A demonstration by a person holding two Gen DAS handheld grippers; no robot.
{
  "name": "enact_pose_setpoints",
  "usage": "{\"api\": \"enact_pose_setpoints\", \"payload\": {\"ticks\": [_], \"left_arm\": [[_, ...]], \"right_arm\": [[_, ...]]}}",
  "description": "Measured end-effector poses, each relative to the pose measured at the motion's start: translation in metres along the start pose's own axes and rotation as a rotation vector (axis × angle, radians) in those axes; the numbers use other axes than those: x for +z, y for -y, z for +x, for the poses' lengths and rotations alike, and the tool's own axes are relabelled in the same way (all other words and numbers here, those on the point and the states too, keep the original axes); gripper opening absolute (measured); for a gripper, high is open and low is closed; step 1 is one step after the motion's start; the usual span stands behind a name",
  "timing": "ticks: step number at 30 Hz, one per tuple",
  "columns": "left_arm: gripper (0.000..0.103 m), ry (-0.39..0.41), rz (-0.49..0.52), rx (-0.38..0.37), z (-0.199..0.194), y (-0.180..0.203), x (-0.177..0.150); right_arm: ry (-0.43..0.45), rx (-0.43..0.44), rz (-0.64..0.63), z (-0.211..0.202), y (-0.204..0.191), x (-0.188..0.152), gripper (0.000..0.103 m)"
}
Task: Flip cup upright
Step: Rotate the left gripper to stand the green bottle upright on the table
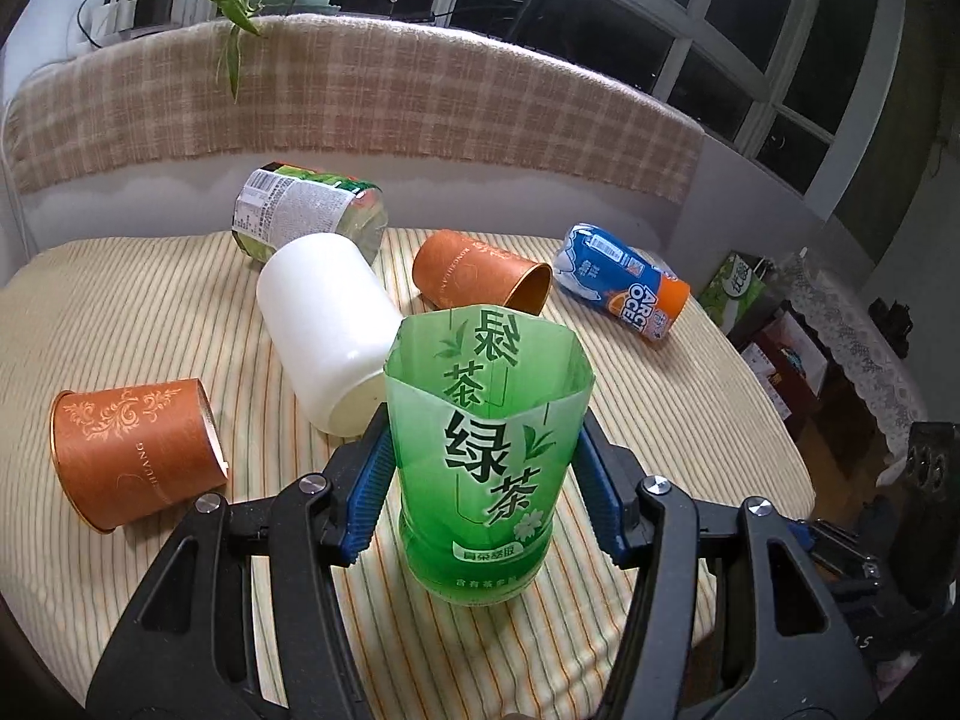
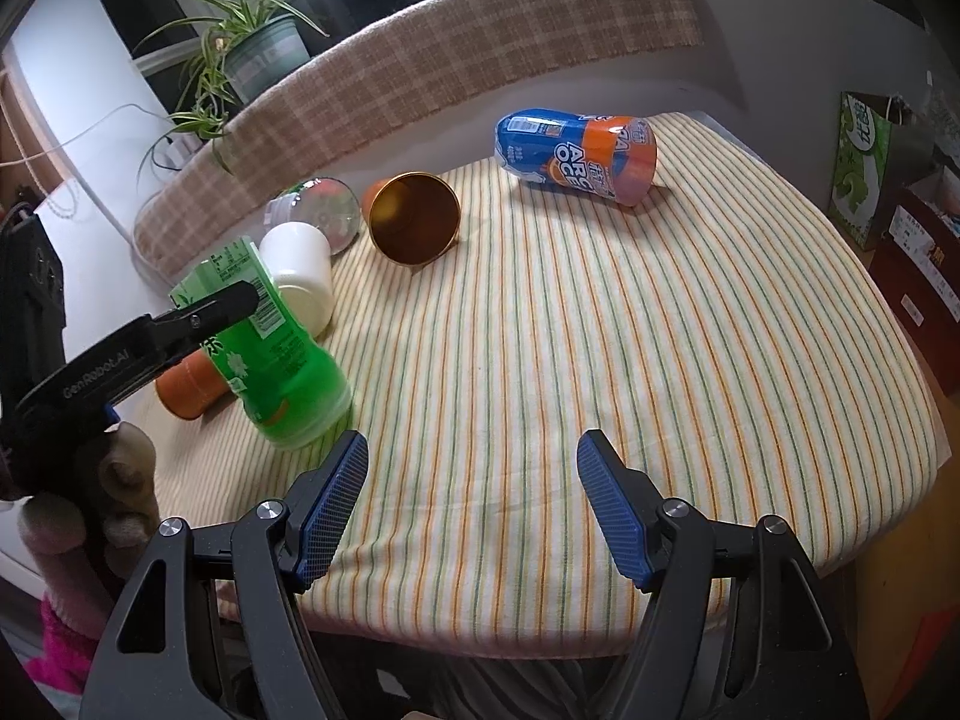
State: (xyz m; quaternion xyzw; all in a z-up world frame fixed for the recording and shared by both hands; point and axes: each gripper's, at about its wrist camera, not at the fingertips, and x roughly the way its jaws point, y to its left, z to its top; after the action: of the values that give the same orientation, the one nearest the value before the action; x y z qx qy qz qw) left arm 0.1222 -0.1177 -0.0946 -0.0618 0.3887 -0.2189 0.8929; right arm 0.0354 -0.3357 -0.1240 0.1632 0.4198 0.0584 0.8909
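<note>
Step in hand is set-down: left gripper clamped on translucent green cut-bottle cup, near-upright, base touching striped cloth near left; right gripper agape, idle; next, level and release.

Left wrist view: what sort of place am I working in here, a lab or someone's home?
Most likely a home living room, at night. The cups lie on a striped cloth over a table, a checked throw drapes a ledge or sofa back behind it, and a potted plant stands by dark windows.
</note>
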Motion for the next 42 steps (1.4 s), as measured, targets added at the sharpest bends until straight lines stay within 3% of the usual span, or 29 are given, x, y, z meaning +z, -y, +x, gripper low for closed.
{"api": "enact_pose_setpoints", "payload": {"ticks": [11, 18, 27, 31, 42], "left_arm": [[0.058, 0.012, 0.068, 0.027, -0.005, 0.013, -0.009], [0.059, -0.015, 0.063, -0.019, -0.007, 0.013, -0.015], [0.067, -0.075, 0.015, -0.091, -0.005, 0.005, -0.024], [0.077, -0.085, 0.001, -0.102, -0.006, 0.001, -0.028], [0.08, -0.117, 0.003, -0.111, -0.012, -0.004, -0.038]], "right_arm": [[-0.002, 0.002, 0.001, 0.002, 0.0, 0.001, 0.072], [-0.004, 0.005, -0.005, 0.003, -0.004, 0.0, 0.072], [-0.001, 0.006, -0.019, 0.002, -0.008, -0.001, 0.072], [-0.003, 0.008, -0.025, 0.002, -0.011, -0.002, 0.072], [0.003, 0.014, -0.032, 0.001, -0.015, -0.003, 0.072]]}}
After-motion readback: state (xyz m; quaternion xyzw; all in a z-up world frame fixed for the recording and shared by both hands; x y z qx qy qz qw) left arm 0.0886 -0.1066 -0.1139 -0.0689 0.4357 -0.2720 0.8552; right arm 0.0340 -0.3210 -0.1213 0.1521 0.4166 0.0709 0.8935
